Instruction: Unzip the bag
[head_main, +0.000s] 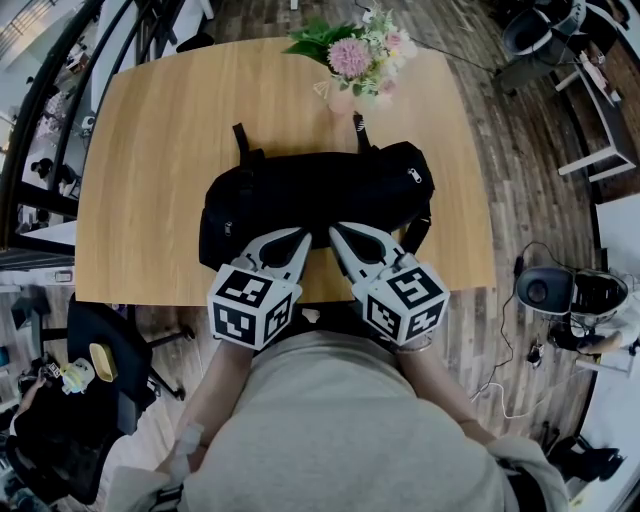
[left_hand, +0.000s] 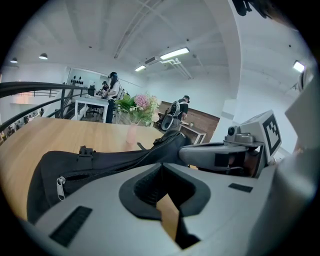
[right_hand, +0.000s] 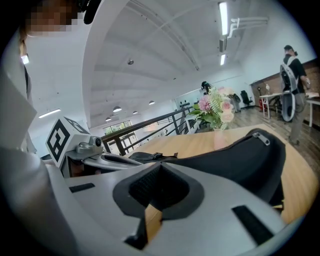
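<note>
Markings: black-and-white square patterns cover the marker cube (head_main: 252, 305) on your left claw (head_main: 304, 233), and the same on your right claw (head_main: 335, 231). Any print on the bag (head_main: 315, 190) is too small to read.
Bag axis: its long side runs left to right across the bench (head_main: 140, 180) as you look down, with one end to your left and the other to your right.
Bag place: it lies on the near half of the bench, in front of you. The vase (head_main: 340, 98) of pink flowers (head_main: 352, 52) stands just beyond its far side.
Bag look: black soft fabric, rounded and full. Two dark straps stick out on the far side and another hangs at the right end.
Zip: a silver pull (head_main: 414, 176) sits on top at the right end. The left gripper view shows a second silver pull (left_hand: 60, 186) low on the left end. The zip line there reads as closed.
Left claw: clenched, jaws together with nothing between them. The tip is at the middle of the bag's near edge; you cannot tell whether it touches.
Right claw: clenched and empty too, just beside the left one at the same edge.
</note>
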